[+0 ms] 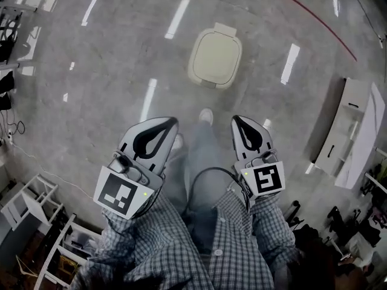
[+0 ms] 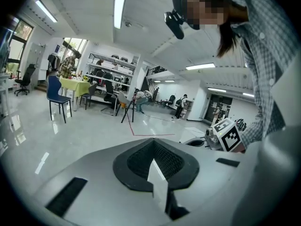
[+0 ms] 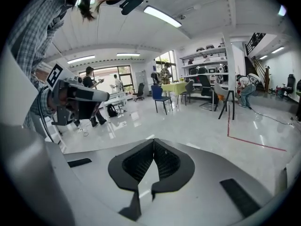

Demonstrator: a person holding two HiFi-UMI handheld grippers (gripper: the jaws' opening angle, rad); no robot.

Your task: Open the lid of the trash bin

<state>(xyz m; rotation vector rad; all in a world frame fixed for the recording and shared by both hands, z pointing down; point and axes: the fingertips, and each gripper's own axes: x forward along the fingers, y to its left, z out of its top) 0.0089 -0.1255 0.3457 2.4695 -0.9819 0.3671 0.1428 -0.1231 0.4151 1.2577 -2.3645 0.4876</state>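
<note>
The trash bin [image 1: 214,56] stands on the grey floor ahead of the person's feet, seen from above, its cream lid down. My left gripper [image 1: 173,121] is held up near the person's chest, short of the bin and to its left; its jaws are shut with nothing between them. My right gripper [image 1: 236,119] is level with it and also shut on nothing. In the left gripper view the left gripper [image 2: 153,141] points across the room, with the right gripper's marker cube [image 2: 229,134] beside it. The right gripper [image 3: 154,140] likewise faces the hall. Neither gripper view shows the bin.
A white shelf unit [image 1: 347,132] lies on the floor at the right. Red tape [image 1: 314,17] runs across the far right floor. White racks [image 1: 30,204] stand at the lower left. Chairs [image 2: 59,100] and tables [image 3: 176,88] stand far off, with people near them.
</note>
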